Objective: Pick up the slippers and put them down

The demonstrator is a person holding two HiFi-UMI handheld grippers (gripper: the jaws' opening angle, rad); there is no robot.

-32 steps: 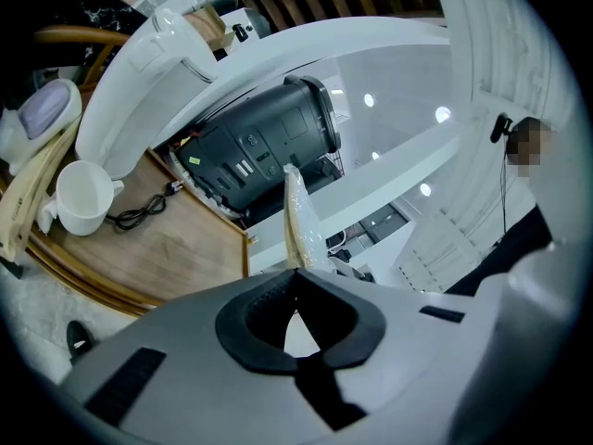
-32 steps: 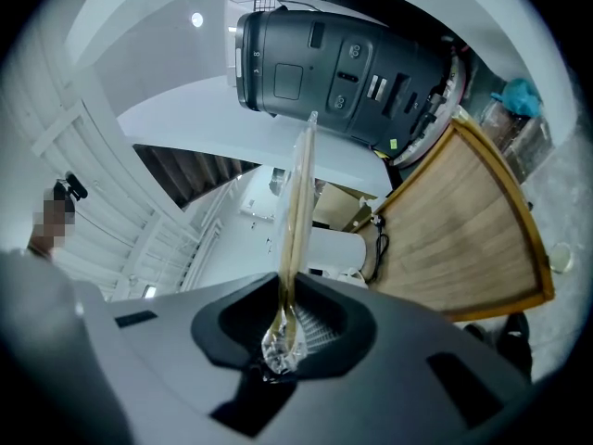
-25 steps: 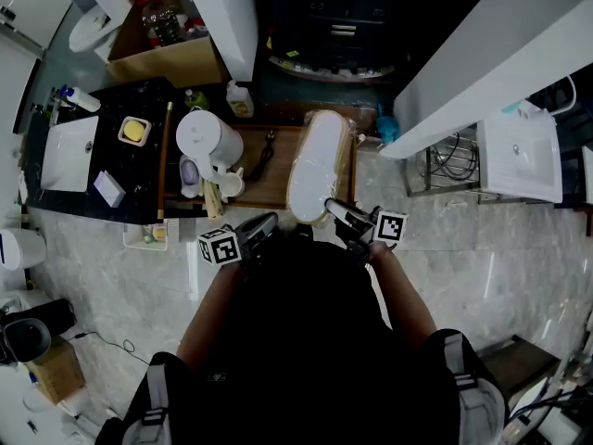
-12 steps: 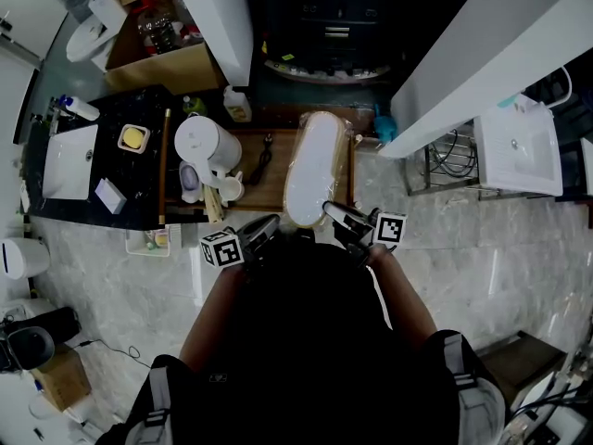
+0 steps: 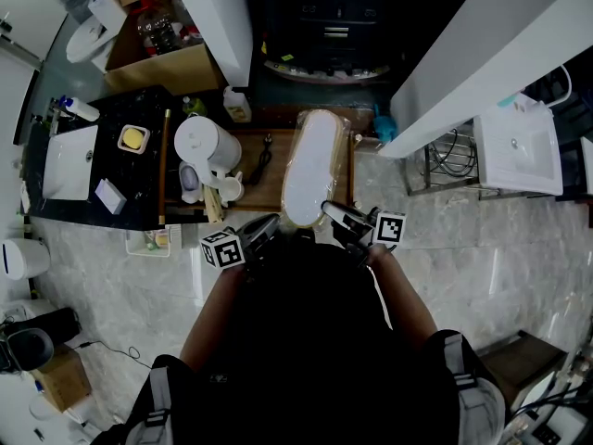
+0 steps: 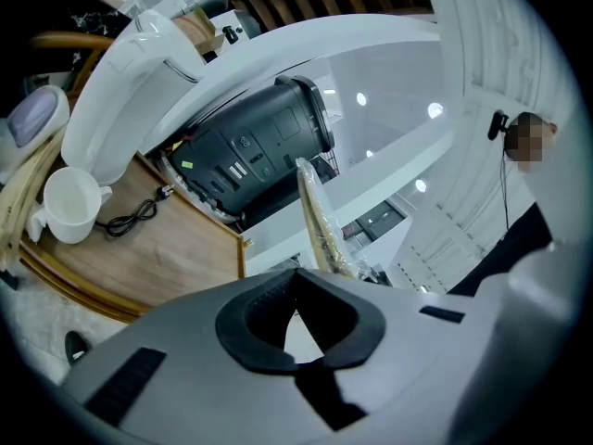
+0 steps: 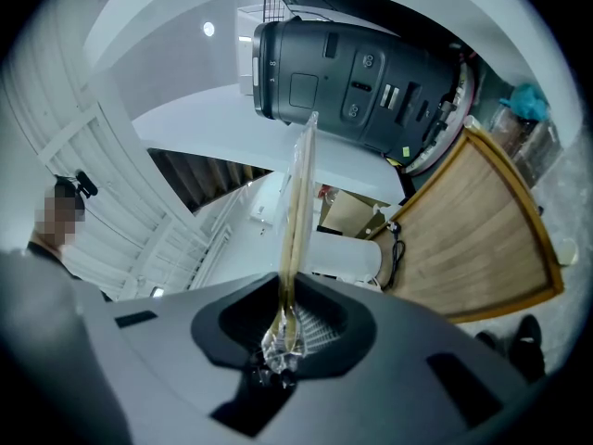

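Observation:
A slipper (image 5: 310,165) in clear plastic wrap, pale sole up with a tan rim, hangs over the wooden tray (image 5: 269,170) in the head view. My right gripper (image 5: 326,209) is shut on its near end. In the right gripper view the slipper (image 7: 298,202) stands edge-on, a thin strip rising from the right gripper (image 7: 283,286), with crumpled wrap pinched between the jaws. My left gripper (image 5: 269,222) sits just left of it, near the tray's front edge. The left gripper (image 6: 296,272) has its tips together and holds nothing, and the slipper (image 6: 320,221) shows beyond them.
On the tray stand a white kettle (image 5: 206,139) and a white cup (image 5: 230,185), with a black cord (image 5: 264,156) beside them. A black counter with a sink (image 5: 69,156) is at the left. A dark appliance (image 5: 334,17) lies beyond the tray, and a white basin (image 5: 519,151) at the right.

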